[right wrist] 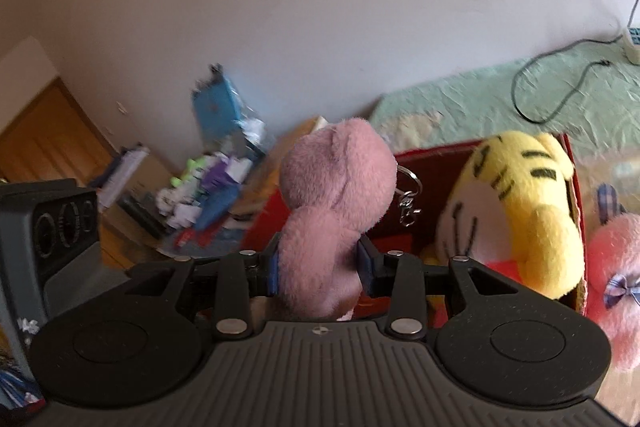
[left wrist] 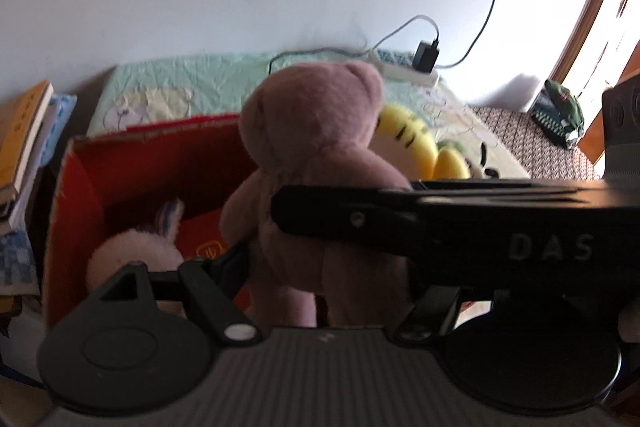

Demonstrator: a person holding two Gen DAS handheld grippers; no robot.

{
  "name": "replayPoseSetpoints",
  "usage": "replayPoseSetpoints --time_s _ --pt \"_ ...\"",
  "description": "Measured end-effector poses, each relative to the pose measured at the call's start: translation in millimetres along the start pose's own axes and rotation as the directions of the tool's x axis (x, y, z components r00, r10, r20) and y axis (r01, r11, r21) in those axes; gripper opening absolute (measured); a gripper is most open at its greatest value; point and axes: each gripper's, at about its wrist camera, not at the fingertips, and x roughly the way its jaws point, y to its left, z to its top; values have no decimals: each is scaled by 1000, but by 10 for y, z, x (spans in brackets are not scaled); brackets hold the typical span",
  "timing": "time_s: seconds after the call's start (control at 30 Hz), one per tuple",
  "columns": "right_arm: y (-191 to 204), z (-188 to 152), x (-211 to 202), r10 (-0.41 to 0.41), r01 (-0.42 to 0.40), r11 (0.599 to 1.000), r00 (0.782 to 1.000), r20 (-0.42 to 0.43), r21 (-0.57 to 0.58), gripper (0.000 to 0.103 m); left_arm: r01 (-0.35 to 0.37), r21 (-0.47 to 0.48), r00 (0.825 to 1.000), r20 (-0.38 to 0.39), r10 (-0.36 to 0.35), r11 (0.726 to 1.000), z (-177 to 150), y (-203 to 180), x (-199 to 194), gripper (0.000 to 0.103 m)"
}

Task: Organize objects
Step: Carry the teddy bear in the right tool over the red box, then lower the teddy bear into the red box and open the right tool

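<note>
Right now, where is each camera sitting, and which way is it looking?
Left wrist view: sits on the left gripper, looking along its jaws at the pink teddy bear and red box; the right gripper crosses in front.
Right wrist view: sits on the right gripper, jaws shut on the pink teddy bear, facing the wall and yellow tiger.
Both share the bear, box, tiger and green blanket.

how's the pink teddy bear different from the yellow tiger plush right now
The pink teddy bear is plain mauve pink; the yellow tiger plush is yellow with black stripes and a white face. The bear is clamped upright by the right gripper, while no gripper touches the tiger, which lies at the red box. The bear carries a metal key ring; none shows on the tiger. Both are soft toys.
</note>
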Motion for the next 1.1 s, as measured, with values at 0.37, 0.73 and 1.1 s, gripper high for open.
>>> replayPoseSetpoints --time_s 0.37,0.73,1.1 --pt "-88 6 304 -152 153 988 985 -87 16 40 -7 -12 996 -86 6 1000 -6 51 312 70" --pt "-134 -24 176 -138 140 988 990 -39 71 39 -20 -20 992 -122 17 1000 -87 83 367 80" --pt "-190 -89 105 -139 142 984 990 -37 110 33 -22 -9 992 -128 20 1000 -128 31 269 81"
